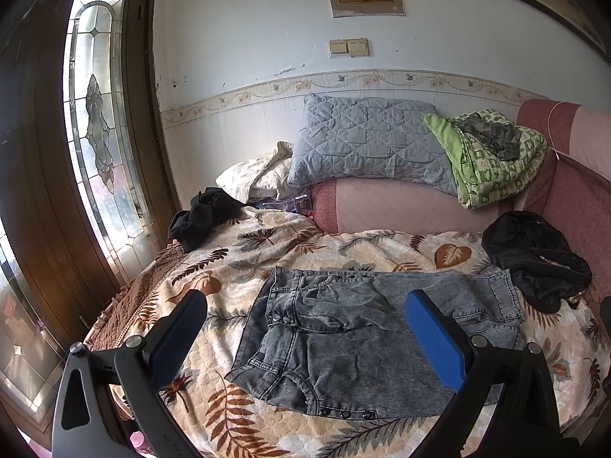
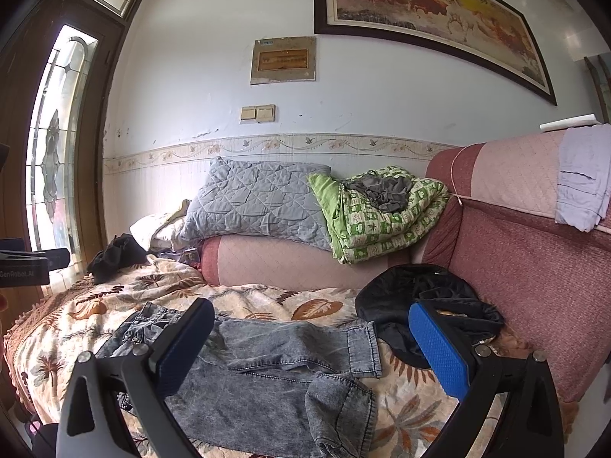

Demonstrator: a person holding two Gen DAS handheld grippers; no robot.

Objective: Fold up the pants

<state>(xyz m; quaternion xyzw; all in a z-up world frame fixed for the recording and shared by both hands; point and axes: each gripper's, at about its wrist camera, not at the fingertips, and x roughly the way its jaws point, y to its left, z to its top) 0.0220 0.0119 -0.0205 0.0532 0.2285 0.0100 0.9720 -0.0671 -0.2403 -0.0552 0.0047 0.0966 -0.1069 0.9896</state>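
The grey acid-washed jeans [image 1: 366, 339] lie spread on the leaf-patterned bedspread [image 1: 267, 244], waistband to the left, legs running right toward a black garment [image 1: 534, 259] by the pink sofa back [image 2: 534, 267]. The left gripper [image 1: 305, 328] hovers above the jeans' waist end, its fingers [image 1: 435, 339] wide apart and holding nothing. The right gripper [image 2: 309, 347] hangs over the leg end, its fingers [image 2: 439, 347] likewise apart and empty. At the left edge of the right wrist view, a dark device [image 2: 23, 267] bears white lettering reading roughly "GenRobot.AI". The wall plaque's [image 2: 283, 60] text is too small to read.
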